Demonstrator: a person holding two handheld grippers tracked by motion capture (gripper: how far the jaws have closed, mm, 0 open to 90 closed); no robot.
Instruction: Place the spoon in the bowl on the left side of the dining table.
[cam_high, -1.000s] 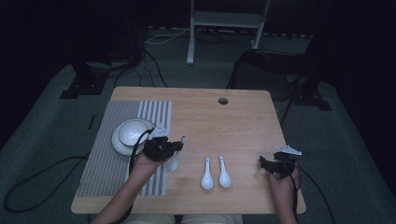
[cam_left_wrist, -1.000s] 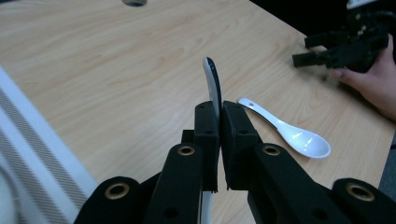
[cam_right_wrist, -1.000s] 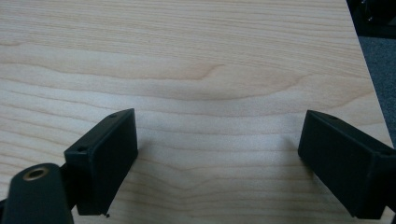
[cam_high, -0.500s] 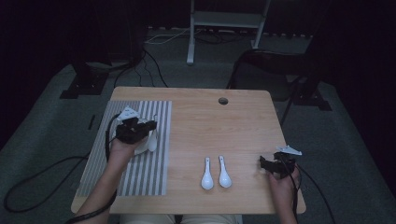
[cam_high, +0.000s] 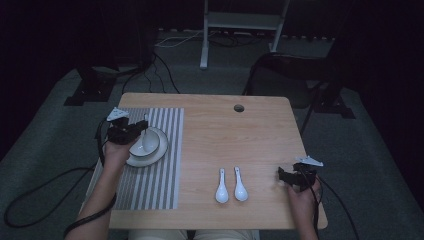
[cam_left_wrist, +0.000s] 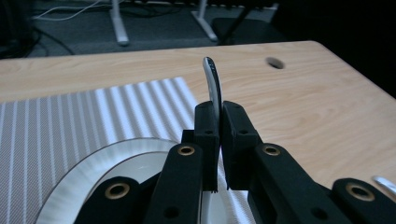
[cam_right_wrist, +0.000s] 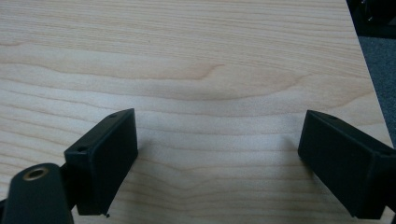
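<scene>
My left gripper (cam_high: 139, 128) is shut on the handle of a white spoon (cam_high: 144, 136) and holds it over a white bowl (cam_high: 151, 145) that sits on a plate (cam_high: 159, 156). In the left gripper view the spoon handle (cam_left_wrist: 212, 81) sticks up between the closed jaws of my left gripper (cam_left_wrist: 219, 135), with the plate (cam_left_wrist: 70, 186) below. Two more white spoons (cam_high: 222, 186) (cam_high: 240, 185) lie side by side near the table's front. My right gripper (cam_high: 281, 175) rests open to their right, and in its own view my right gripper (cam_right_wrist: 219, 158) has only bare wood between the jaws.
A grey striped placemat (cam_high: 160, 185) covers the left part of the wooden table (cam_high: 250, 140). A cable hole (cam_high: 239, 107) is near the far edge. Cables trail off both sides of the table. The right edge lies close to my right gripper.
My left gripper carried the spoon from the placemat's right edge leftward and away from me, to above the bowl. The right gripper stayed where it was.
</scene>
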